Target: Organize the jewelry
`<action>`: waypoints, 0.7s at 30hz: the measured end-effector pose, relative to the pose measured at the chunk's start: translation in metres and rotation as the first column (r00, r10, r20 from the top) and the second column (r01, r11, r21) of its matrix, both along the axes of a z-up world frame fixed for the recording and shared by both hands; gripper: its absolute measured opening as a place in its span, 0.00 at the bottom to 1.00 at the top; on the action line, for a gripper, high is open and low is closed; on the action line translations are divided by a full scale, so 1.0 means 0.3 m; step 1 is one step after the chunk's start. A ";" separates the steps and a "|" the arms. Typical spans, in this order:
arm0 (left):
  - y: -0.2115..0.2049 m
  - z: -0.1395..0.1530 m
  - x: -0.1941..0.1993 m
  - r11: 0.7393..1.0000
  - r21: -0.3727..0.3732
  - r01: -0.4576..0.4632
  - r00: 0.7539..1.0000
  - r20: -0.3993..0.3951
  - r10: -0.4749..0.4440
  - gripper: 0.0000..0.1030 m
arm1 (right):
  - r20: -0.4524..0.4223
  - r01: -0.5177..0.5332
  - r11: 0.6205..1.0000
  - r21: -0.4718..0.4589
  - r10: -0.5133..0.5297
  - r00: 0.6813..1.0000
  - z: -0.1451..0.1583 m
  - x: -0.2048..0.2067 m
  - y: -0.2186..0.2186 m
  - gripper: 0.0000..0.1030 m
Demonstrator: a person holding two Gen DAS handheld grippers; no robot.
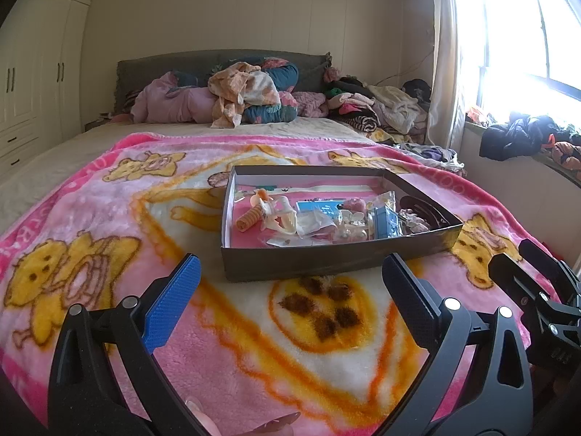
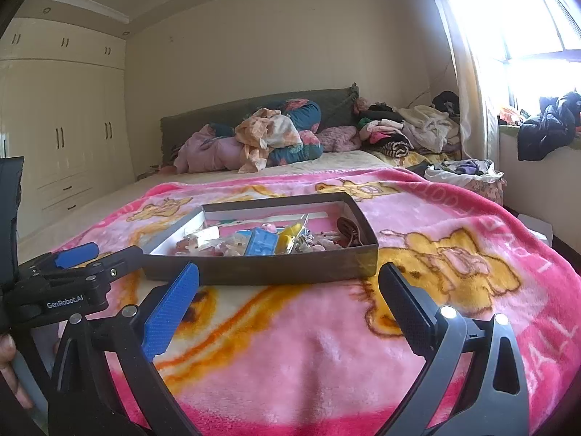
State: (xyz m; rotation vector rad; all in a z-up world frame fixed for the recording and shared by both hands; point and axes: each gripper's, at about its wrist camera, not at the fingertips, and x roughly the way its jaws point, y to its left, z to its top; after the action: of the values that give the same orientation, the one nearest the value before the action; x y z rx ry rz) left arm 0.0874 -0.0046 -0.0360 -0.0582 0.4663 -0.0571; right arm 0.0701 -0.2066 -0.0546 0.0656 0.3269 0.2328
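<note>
Jewelry [image 1: 345, 218] lay heaped in a shallow dark box [image 1: 326, 261] on the bed, and neither claw had any of it. The left claw [image 1: 290, 290] stood wide and empty just short of the box's near wall, low over the pink blanket [image 1: 232, 348]. The right claw [image 2: 288, 290] was equally wide and empty, a little to the right, also facing that wall. Such a stance probably kept both free to reach over the rim from the front.

Inside the box, an orange spiral clip [image 1: 250, 218] and pale hair claws [image 1: 283, 218] lay toward the left, clear packets [image 1: 316, 223] and a blue carton [image 1: 386, 222] in the middle, and dark hoops [image 1: 425, 210] at the right end. The pieces overlapped, so picking one out would likely disturb its neighbours. Whether this was an unsorted pile or things already gathered in could not be told.

The box walls were low but upright, an edge to clear on any reach inward. Open blanket lay on all sides of the box, broadest to its left. Piled clothes [image 1: 254, 91] sat well away at the headboard, and more clothes [image 2: 464, 170] lay off the bed's right edge.
</note>
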 end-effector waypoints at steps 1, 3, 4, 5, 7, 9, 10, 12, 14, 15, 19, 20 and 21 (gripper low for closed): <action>0.000 0.003 -0.004 1.000 0.001 -0.001 1.000 0.001 0.001 0.89 | 0.001 -0.004 1.000 0.001 0.004 1.000 0.000 -0.001 0.000 0.94; -0.002 0.005 -0.004 1.000 0.000 -0.001 1.000 0.004 0.001 0.89 | 0.002 -0.002 1.000 -0.001 0.002 1.000 0.001 -0.003 0.002 0.94; -0.001 0.006 -0.004 1.000 0.000 -0.001 1.000 0.002 0.001 0.89 | 0.002 -0.003 1.000 -0.001 0.003 1.000 0.002 -0.003 0.002 0.94; -0.002 0.007 -0.003 1.000 0.000 -0.002 1.000 0.003 0.002 0.89 | 0.003 -0.003 1.000 -0.002 0.003 1.000 0.002 -0.003 0.003 0.94; -0.001 0.005 -0.004 1.000 0.000 -0.001 1.000 0.002 0.001 0.89 | 0.002 -0.002 1.000 -0.001 0.002 1.000 0.002 -0.003 0.003 0.94; -0.001 0.005 -0.004 1.000 0.001 -0.001 1.000 0.003 0.001 0.89 | 0.003 0.000 1.000 -0.001 0.000 1.000 0.002 -0.003 0.004 0.94; -0.001 0.005 -0.004 1.000 0.001 -0.001 1.000 0.003 0.001 0.89 | 0.003 -0.001 1.000 -0.001 0.001 1.000 0.002 -0.004 0.004 0.94; -0.001 0.005 -0.004 1.000 0.001 -0.001 1.000 0.003 0.001 0.89 | 0.003 0.000 1.000 -0.002 0.000 1.000 0.002 -0.004 0.004 0.94; -0.001 0.005 -0.005 1.000 0.000 -0.001 1.000 0.002 0.001 0.89 | 0.002 -0.004 1.000 -0.001 0.004 1.000 0.002 -0.003 0.004 0.94; -0.001 0.005 -0.005 1.000 0.001 -0.001 1.000 0.003 0.001 0.89 | 0.001 -0.005 1.000 -0.001 0.005 1.000 0.002 -0.002 0.005 0.94; -0.002 0.005 -0.005 1.000 0.001 -0.001 1.000 0.004 0.001 0.89 | 0.001 -0.006 1.000 -0.001 0.006 1.000 0.004 -0.003 0.007 0.94; -0.002 0.004 -0.005 1.000 0.001 -0.002 1.000 0.003 0.002 0.89 | 0.001 -0.006 1.000 -0.002 0.006 1.000 0.003 -0.003 0.005 0.94; -0.003 0.006 -0.004 1.000 0.001 -0.001 1.000 0.002 0.001 0.89 | 0.002 -0.008 1.000 -0.001 0.008 1.000 0.004 -0.003 0.006 0.94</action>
State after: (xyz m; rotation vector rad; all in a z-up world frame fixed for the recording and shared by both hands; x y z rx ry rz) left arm 0.0863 -0.0056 -0.0341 -0.0577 0.4638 -0.0562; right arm 0.0693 -0.2049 -0.0534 0.0626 0.3249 0.2402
